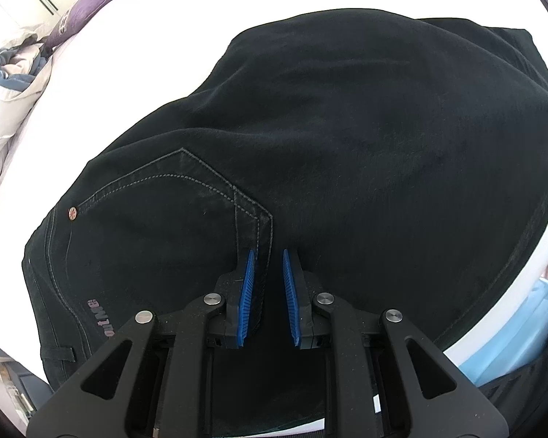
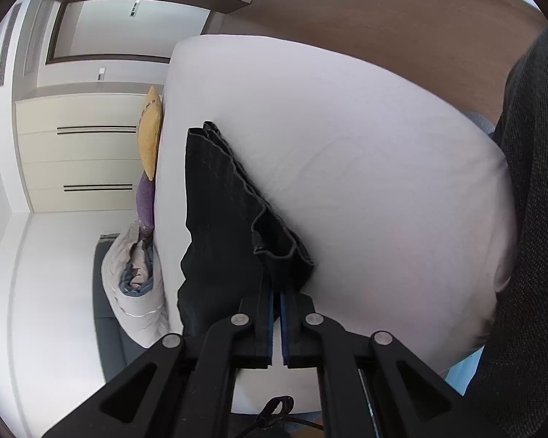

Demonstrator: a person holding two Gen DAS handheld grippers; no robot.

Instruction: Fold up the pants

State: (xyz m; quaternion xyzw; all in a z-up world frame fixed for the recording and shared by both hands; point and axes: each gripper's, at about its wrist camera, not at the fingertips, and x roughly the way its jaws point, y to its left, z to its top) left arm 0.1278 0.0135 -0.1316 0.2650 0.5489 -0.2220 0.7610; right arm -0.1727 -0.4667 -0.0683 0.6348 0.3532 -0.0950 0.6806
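Observation:
Black pants (image 1: 328,138) lie spread on the white bed (image 1: 157,47), back pocket and copper rivet to the left. My left gripper (image 1: 268,255) is closed on a fold of the pants' fabric beside the pocket seam, blue pads (image 1: 246,288) pressing a ridge of cloth. In the right wrist view, my right gripper (image 2: 276,292) is shut on the edge of the pants (image 2: 223,211), which hang folded against the white bed (image 2: 365,182).
A purple pillow (image 1: 87,3) and a crumpled duvet (image 1: 11,69) sit at the bed's far left. A yellow pillow (image 2: 150,131), cream drawers (image 2: 80,153) and a brown headboard wall (image 2: 383,11) show in the right wrist view. A light blue item (image 1: 511,332) lies past the bed edge.

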